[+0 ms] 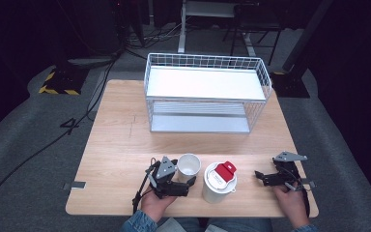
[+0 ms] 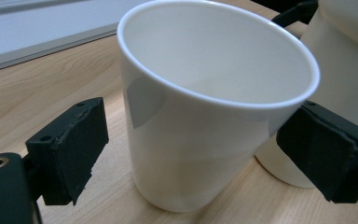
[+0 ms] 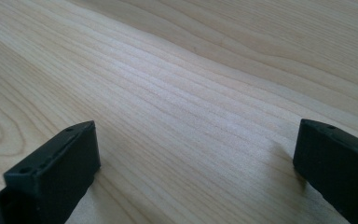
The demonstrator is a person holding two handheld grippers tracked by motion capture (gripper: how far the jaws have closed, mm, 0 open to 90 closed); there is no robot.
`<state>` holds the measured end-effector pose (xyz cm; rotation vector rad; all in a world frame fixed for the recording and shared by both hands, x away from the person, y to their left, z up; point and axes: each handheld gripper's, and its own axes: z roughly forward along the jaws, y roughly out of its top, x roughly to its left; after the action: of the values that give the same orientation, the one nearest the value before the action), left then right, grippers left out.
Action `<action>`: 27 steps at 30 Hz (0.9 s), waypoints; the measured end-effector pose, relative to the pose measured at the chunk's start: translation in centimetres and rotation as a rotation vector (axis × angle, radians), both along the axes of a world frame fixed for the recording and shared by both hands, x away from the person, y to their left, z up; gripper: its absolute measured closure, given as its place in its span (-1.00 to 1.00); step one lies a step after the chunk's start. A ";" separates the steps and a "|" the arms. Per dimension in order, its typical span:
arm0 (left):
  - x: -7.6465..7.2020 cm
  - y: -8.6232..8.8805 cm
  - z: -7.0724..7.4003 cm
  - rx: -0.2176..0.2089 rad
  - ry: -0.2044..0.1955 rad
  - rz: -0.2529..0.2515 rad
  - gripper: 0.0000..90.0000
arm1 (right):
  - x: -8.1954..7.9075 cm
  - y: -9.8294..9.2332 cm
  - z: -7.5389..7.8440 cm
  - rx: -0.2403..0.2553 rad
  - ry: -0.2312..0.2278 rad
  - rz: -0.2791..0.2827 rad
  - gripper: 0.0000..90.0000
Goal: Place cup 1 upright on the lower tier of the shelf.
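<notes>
A white open paper cup point(image 1: 189, 165) point(image 2: 205, 121) stands upright near the table's front edge. My left gripper point(image 1: 183, 174) point(image 2: 196, 144) is open around it, one jaw on each side. The left pad point(image 2: 70, 149) stands a little off the cup wall, and the right pad point(image 2: 326, 154) sits at or against it. Just right of this cup is a taller white cup point(image 1: 219, 182) point(image 2: 340, 56) with a lid and a red tab point(image 1: 226, 169). My right gripper point(image 1: 261, 176) point(image 3: 196, 154) is open low over bare wood, with nothing between its jaws.
A white wire basket shelf point(image 1: 207, 63) with two levels stands at the back of the wooden table point(image 1: 121, 145). Dark floor, cables and furniture legs lie beyond the table. A person's hands hold both grippers at the front edge.
</notes>
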<state>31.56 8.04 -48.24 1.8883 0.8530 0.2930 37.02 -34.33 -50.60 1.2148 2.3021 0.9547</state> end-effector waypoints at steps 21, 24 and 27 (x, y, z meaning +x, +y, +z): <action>0.8 -1.2 -0.8 0.077 -0.020 -0.040 -0.57 | 0.0 0.0 0.0 -0.001 -0.002 0.001 -0.99; 0.8 -1.3 -0.8 0.089 -0.030 -0.038 -0.54 | 0.0 0.0 0.0 -0.001 -0.002 0.000 -0.99; 0.7 -1.3 -0.9 0.089 -0.032 -0.035 -0.53 | 0.0 0.0 0.0 -0.002 -0.002 0.001 -0.99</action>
<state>32.28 6.72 -49.09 1.9738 0.7955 0.3439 37.01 -34.32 -50.60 1.2122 2.3014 0.9536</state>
